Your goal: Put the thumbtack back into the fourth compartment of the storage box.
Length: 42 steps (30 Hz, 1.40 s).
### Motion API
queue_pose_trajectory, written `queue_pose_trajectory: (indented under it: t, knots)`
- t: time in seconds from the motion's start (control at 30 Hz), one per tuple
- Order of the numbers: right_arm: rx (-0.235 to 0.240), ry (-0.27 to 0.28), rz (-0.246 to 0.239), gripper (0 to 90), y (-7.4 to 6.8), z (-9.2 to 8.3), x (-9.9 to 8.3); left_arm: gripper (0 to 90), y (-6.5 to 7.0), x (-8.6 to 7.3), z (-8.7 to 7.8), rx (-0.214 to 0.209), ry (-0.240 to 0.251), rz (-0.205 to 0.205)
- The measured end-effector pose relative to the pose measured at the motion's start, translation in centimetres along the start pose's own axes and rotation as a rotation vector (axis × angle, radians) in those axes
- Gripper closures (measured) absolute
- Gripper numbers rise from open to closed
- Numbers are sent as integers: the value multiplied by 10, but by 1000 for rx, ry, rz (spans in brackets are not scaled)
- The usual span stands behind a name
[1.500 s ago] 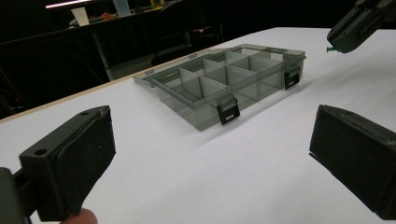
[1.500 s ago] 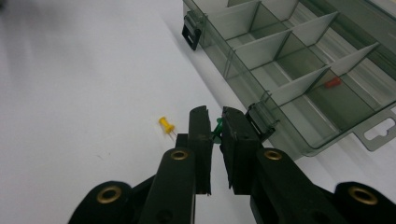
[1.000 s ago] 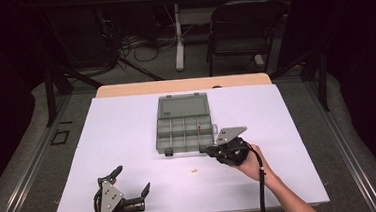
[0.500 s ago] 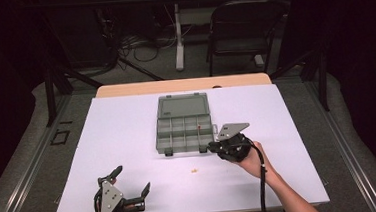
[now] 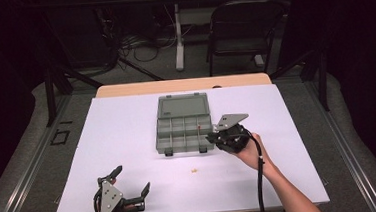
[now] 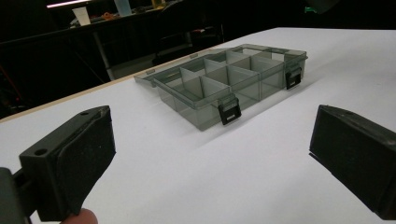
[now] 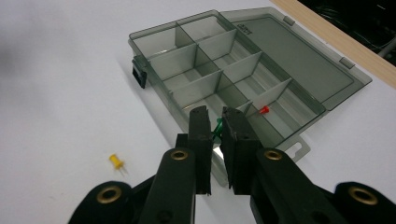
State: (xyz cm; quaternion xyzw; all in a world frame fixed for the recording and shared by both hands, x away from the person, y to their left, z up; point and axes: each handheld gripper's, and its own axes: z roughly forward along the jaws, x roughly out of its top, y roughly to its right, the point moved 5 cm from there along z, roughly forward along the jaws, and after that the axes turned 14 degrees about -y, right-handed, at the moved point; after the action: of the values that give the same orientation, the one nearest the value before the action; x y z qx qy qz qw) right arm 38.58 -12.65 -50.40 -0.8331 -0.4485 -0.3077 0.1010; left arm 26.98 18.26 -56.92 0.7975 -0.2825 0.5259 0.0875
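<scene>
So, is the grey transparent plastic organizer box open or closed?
Open. The grey transparent plastic organizer box has its lid folded back flat on the table, its compartments uncovered.

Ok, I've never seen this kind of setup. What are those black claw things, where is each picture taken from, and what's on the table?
No robot here: a person holds a two-jaw gripper in each hand. The high view looks down on the white table. The other two pictures come from cameras riding on the grippers. The left gripper rests near the table's front edge, jaws wide apart. The right gripper is at the open grey compartment box, pinching a green pushpin. A red pushpin lies in one compartment; a yellow pushpin lies loose on the table.
</scene>
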Motion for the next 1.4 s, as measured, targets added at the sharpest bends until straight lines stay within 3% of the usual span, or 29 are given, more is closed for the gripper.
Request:
queue_pose_trajectory:
  t: [0.37,1.0,1.07,1.1,1.4]
  knots:
    - [-48,-49,10,827,21,17,12,0,0,0,0,0,1,0]
    - [-62,-114,70,823,58,58,29,0,0,0,-1,-3,-1,-1]
    - [-71,-116,79,782,62,63,30,0,0,0,-1,-2,0,-1]
    - [-61,-108,102,717,65,67,31,0,0,0,-1,-2,1,-1]
    - [-64,-66,125,635,68,61,30,0,-1,0,-1,-3,1,0]
